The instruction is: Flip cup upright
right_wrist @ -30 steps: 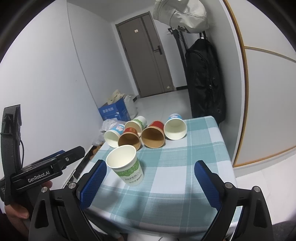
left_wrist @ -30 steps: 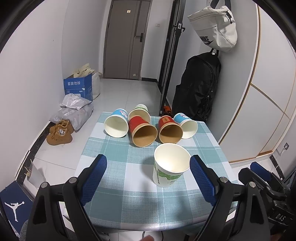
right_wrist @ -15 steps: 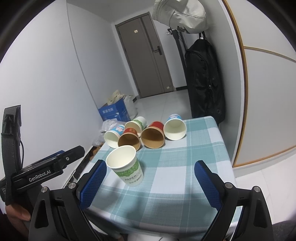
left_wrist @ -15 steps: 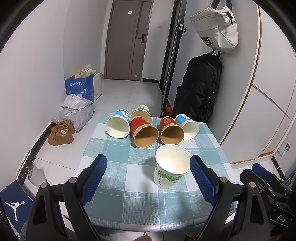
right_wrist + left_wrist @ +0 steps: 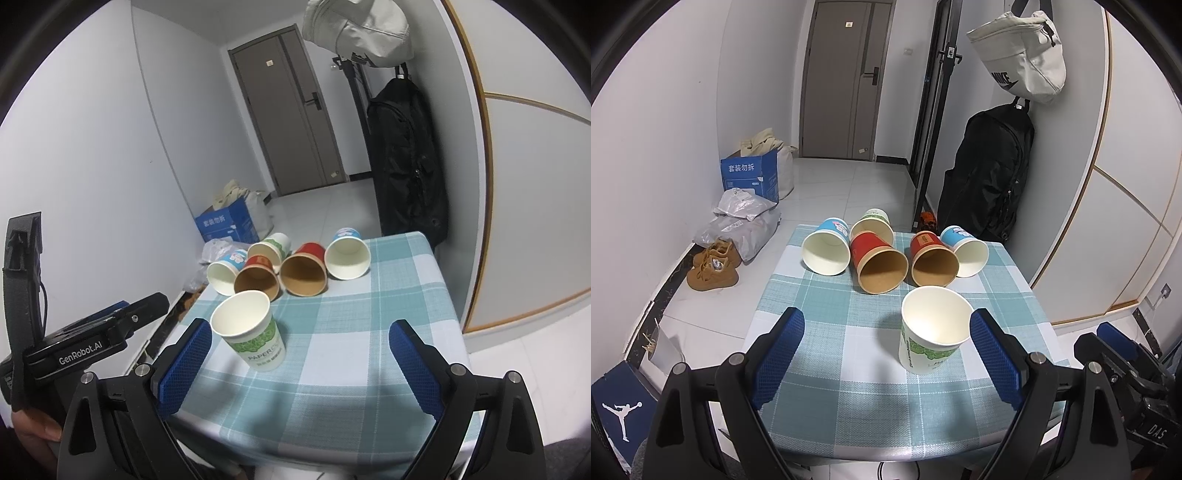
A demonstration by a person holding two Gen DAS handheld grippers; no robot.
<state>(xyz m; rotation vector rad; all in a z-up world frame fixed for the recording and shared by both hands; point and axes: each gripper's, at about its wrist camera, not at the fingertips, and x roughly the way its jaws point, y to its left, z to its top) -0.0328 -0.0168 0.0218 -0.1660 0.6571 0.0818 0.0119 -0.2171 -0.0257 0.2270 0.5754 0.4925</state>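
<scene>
A white paper cup with green print point(image 5: 932, 332) point(image 5: 251, 332) stands upright on the checked tablecloth point(image 5: 827, 332) point(image 5: 351, 332). Behind it several cups lie on their sides with mouths toward me: a blue-white cup point(image 5: 826, 245), a green-white cup point(image 5: 873, 225), a red cup point(image 5: 877, 262), a second red cup point(image 5: 931, 258) and another blue-white cup point(image 5: 966, 245). My left gripper point(image 5: 886, 354) is open and empty, above the near table edge. My right gripper point(image 5: 299, 365) is open and empty, right of the upright cup.
The table is small, with drops on all sides. A black backpack point(image 5: 986, 173) and a white bag point(image 5: 1023, 55) hang on the right wall. A blue box point(image 5: 750, 177), plastic bags and brown shoes point(image 5: 714, 262) sit on the floor at left.
Both grippers have drawn back slightly from the table. The upright cup stays where it stood. No cup has moved.
</scene>
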